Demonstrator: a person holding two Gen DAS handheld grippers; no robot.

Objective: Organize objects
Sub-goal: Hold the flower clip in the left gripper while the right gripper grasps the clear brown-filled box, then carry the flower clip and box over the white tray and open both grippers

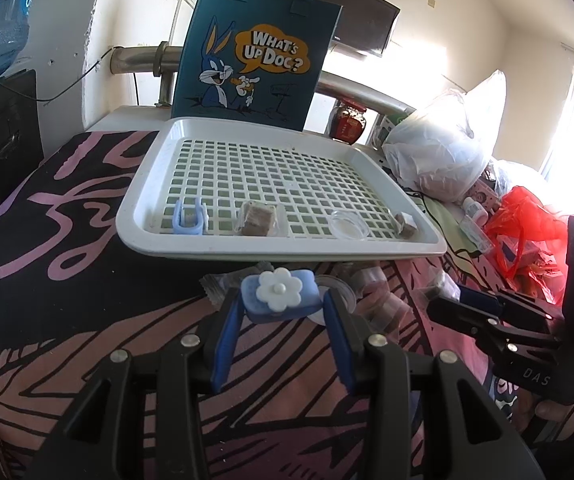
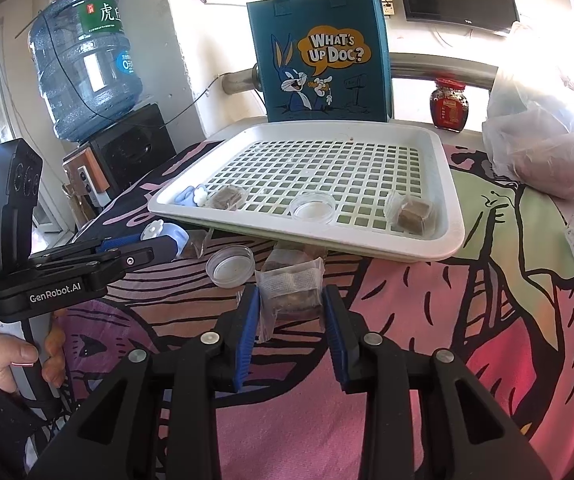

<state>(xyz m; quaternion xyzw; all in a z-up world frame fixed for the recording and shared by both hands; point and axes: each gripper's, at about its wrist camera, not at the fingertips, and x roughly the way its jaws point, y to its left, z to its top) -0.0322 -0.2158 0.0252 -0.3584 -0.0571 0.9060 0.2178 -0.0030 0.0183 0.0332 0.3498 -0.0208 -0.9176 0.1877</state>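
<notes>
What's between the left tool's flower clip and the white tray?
Nothing visible blocks it. The left tool holds the flower clip just short of the white tray's near rim. Tray items sit along the front row, with open grid between them.

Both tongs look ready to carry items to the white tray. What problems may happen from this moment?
1. The left tongs pinch the blue flower clip only at its ends, so it may twist or slip out during the lift.
2. The right tongs sit around a crinkled clear packet of brown blocks; they may catch only loose film, and the packet could sag or drop.
3. The tray overhangs items on the cloth, and a bump on its near rim may shift it.
</notes>
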